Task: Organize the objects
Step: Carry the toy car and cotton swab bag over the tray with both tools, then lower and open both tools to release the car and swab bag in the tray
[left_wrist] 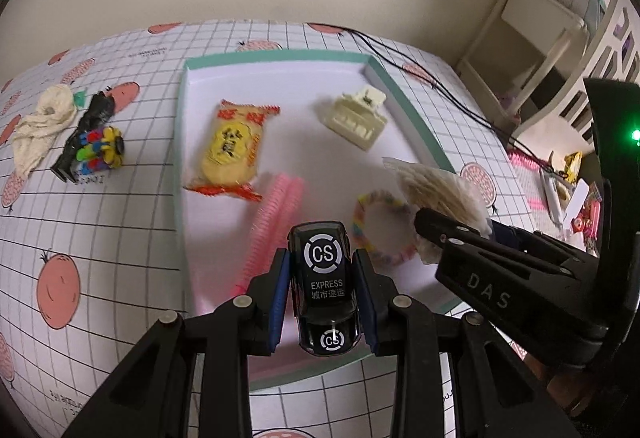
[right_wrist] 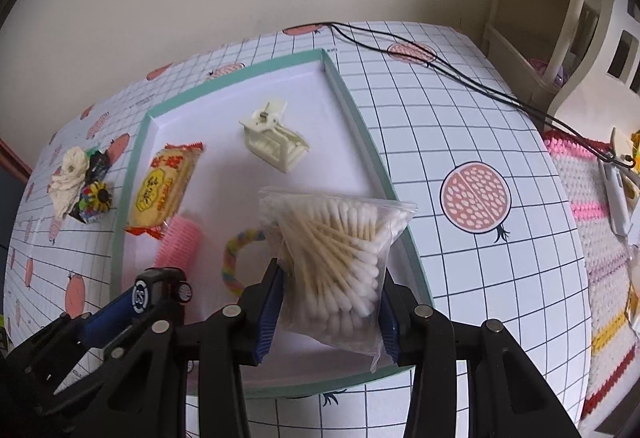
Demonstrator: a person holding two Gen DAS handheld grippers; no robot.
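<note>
Gripping a black toy car (left_wrist: 325, 290) between its blue pads, the left hand-held gripper (left_wrist: 324, 302) hangs over the near edge of the green-rimmed tray (left_wrist: 280, 58) on the desk (right_wrist: 460, 118). Right hand-held gripper (right_wrist: 329, 312) is clenched on a bag of cotton swabs (right_wrist: 332, 250) above the tray's near right corner. Lying in the tray: snack packet (left_wrist: 232, 146), cream hair clip (left_wrist: 356, 116), pink comb (left_wrist: 272, 214), pastel bracelet (left_wrist: 362, 214). Left of the tray, apart from it, sits a cloth-and-toy cluster (left_wrist: 72, 130).

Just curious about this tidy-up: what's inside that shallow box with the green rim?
Lying in the box: a yellow snack packet, a cream hair claw, a pink comb-like thing and a rainbow bracelet. The held swab bag hides the floor beneath it.
</note>
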